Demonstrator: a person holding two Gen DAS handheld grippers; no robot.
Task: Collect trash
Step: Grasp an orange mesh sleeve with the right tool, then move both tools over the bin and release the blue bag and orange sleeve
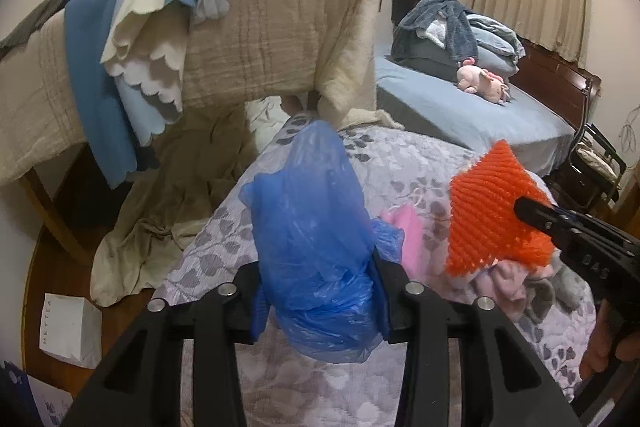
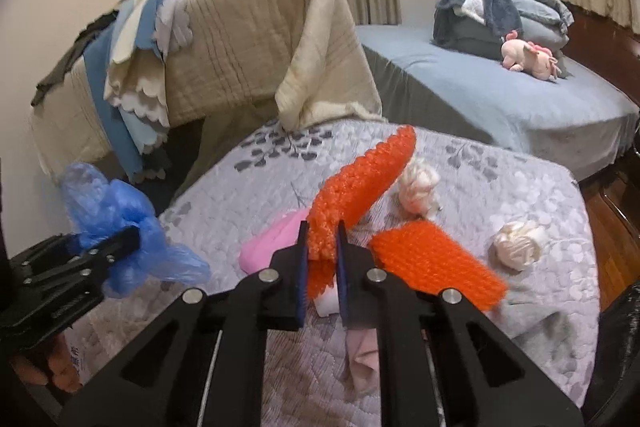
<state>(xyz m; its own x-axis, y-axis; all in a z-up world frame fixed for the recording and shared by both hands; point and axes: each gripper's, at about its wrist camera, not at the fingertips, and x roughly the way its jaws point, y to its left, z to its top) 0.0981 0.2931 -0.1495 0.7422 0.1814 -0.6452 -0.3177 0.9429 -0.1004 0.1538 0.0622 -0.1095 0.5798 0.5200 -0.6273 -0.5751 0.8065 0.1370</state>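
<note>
The right gripper (image 2: 320, 247), jaws clamped mid-strip on the limp, light orange knit (image 2: 360, 175) at frame centre, faces the left gripper (image 1: 316, 291), jaws pinching the flimsy blue bag (image 1: 312, 227).

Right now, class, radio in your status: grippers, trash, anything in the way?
Left gripper shut on blue bag. Right gripper shut on orange netting, lifted over the bedspread. Bag mouth bunched shut, blocking the drop.

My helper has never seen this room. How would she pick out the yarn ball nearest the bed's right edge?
Start at the bed with the grey leaf-patterned quilt. To the right of the orange knitted piece lying flat sits a cream yarn ball. Unlike the other cream ball further back, it lies near the quilt's right edge.
</note>
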